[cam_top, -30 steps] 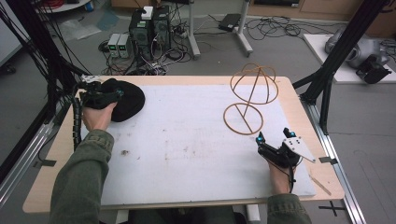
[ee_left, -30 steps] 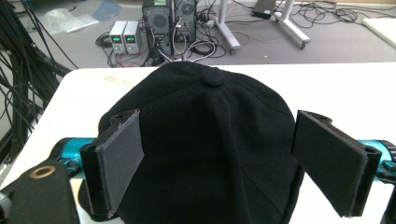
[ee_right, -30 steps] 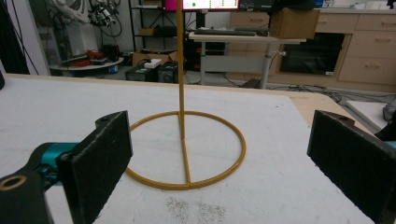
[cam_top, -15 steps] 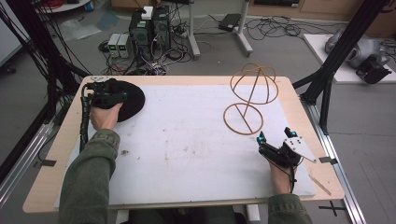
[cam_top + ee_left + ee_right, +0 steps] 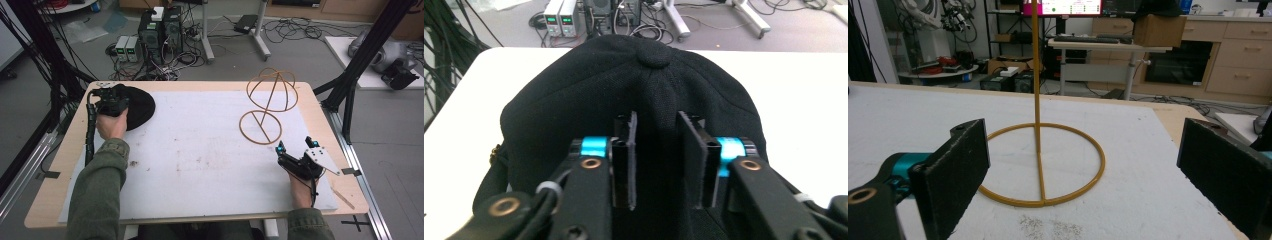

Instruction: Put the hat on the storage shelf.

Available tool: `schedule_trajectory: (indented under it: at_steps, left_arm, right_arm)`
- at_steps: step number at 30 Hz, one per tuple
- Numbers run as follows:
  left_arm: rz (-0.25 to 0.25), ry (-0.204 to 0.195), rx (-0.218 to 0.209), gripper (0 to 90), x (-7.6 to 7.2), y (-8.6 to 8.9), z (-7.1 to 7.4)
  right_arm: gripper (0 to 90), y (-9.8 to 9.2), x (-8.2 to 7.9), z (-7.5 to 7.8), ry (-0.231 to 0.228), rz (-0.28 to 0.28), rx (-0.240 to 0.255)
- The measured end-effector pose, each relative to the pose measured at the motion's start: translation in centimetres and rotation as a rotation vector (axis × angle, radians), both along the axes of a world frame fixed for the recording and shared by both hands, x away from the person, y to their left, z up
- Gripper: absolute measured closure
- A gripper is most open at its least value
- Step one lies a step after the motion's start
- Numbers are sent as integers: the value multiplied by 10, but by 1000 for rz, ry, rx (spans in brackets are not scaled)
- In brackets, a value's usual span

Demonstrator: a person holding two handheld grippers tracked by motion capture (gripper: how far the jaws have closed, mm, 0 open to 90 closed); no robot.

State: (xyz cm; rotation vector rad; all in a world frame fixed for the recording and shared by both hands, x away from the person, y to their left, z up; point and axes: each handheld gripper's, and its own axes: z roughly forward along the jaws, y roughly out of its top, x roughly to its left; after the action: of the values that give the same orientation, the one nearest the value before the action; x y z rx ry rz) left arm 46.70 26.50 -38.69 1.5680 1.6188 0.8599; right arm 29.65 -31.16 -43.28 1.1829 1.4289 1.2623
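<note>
The black cap (image 5: 624, 95) lies crown-up at the far left corner of the surface (image 5: 200, 150), and the left gripper (image 5: 658, 160) sits on its crown. Its fingers (image 5: 689, 160) have just been closing and now stand close together with a ridge of cap fabric between them; they look clamped on that fold, though how firmly is hard to judge. The right gripper (image 5: 295, 147) rests near the front right edge, its fingers (image 5: 955, 175) wide apart with nothing between them, facing the yellow wire stand (image 5: 267, 107), which is upright on its ring base at the far right, well apart from the cap.

Judging from this, the step in hand is picking up the cap, probably to hang it on the stand.

What could go wrong:
- The pinch takes only a thin fold of soft cloth. A quick lift could pull the fabric out and drop the cap
- Held by one fold, the cap may sag or swing, and the brim may drag along the surface
- The stand looks light and thin. A cap brought in low or off-centre could knock it over, unless the free gripper steadies the post
</note>
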Motion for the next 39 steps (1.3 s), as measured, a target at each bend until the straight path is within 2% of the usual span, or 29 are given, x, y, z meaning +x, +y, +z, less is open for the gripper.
schedule_trajectory:
  at_steps: [4,5,9,14,19,27,34,39]
  left_arm:
    - [-7,9,-4,862,0,0,-1]
    - [-8,6,16,869,-1,-1,0]
    - [-28,-9,37,877,-3,-4,3]
    - [-32,-35,25,877,-5,-6,6]
    - [-53,-56,39,877,-8,-7,10]
    - [-83,-118,34,876,-17,-10,22]
    - [-90,-138,59,876,-25,-10,30]
    - [-93,-174,50,876,-33,-7,41]
  right_arm:
    - [58,0,0,0,-1,1,0]
    - [58,0,0,0,-1,1,-3]
    - [58,0,0,0,2,-1,2]
    - [58,-1,0,0,0,-4,9]
    - [58,-2,-1,0,-3,-5,5]
    - [58,-1,-2,1,-2,-17,15]
    - [58,0,-3,1,-7,-14,16]
    - [58,-1,-3,1,-4,-14,19]
